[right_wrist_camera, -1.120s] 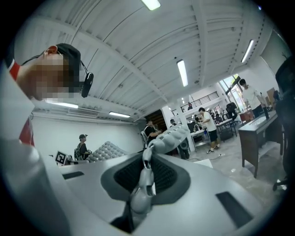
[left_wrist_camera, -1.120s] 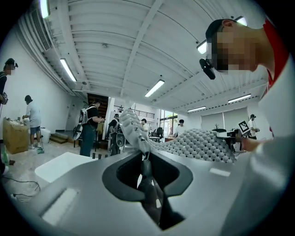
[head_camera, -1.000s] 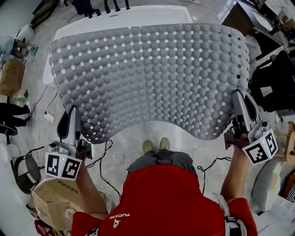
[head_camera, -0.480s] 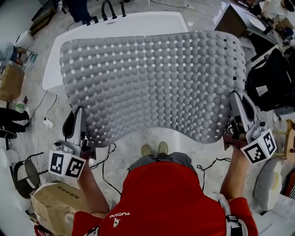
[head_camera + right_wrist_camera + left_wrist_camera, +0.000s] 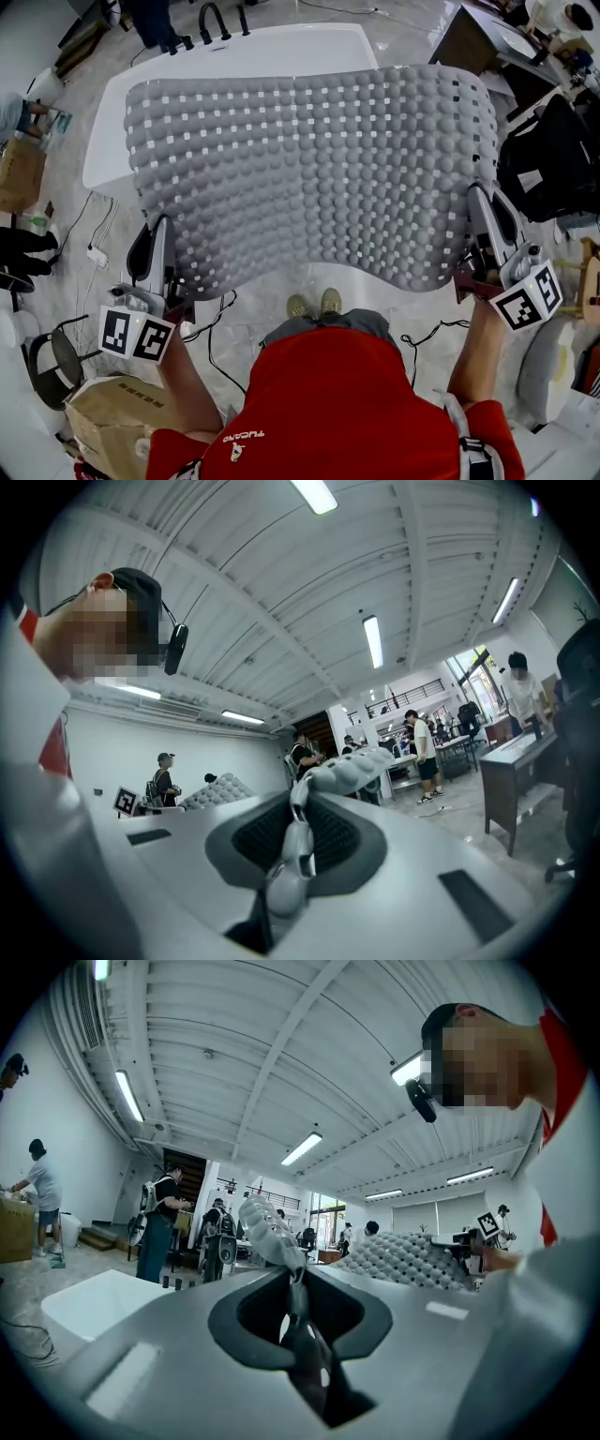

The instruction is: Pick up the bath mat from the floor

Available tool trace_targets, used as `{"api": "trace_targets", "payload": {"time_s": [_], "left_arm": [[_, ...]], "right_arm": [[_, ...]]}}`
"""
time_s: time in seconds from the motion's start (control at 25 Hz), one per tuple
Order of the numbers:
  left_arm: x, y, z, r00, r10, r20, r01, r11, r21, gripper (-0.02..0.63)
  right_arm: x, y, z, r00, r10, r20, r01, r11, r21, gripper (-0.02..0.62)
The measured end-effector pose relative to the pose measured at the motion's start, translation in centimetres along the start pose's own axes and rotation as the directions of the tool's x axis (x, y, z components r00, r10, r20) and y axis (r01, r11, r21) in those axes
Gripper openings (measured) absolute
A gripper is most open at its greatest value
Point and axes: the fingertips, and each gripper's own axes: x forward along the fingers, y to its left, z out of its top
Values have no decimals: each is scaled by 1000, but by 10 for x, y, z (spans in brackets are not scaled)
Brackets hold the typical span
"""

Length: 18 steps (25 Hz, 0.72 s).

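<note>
The mat (image 5: 309, 159) looks limp, sagging mid-edge — your left gripper (image 5: 159, 246) and right gripper (image 5: 485, 214) pinch its near corners, jaws almost closed.

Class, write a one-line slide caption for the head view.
Left gripper and right gripper hold a grey bath mat spread over a white bathtub.

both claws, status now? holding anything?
Left claw: closed, clamped on the near-left edge of the bath mat.
Right claw: closed, clamped on the mat's near-right edge.
</note>
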Motion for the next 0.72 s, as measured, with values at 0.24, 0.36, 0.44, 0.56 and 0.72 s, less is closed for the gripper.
{"api": "trace_targets", "payload": {"time_s": [0.24,0.36,0.44,0.56,0.72], "left_arm": [[0,2,-3,1000,-9,-1,9,1000,13,51],[-5,2,-3,1000,-12,-1,12,1000,14,51],[-8,2,-1,1000,-13,-3,13,1000,15,51],[-11,4,3,1000,-11,-3,11,1000,17,49],[-15,6,8,1000,-11,-3,11,1000,16,51]], "right_arm": [[2,2,-3,1000,6,2,-6,1000,-9,41],[1,8,-3,1000,10,-1,-10,1000,-14,41],[1,12,-3,1000,13,-4,-13,1000,-16,41],[3,15,0,1000,15,-9,-16,1000,-18,41],[4,19,4,1000,15,-13,-16,1000,-23,41]]}}
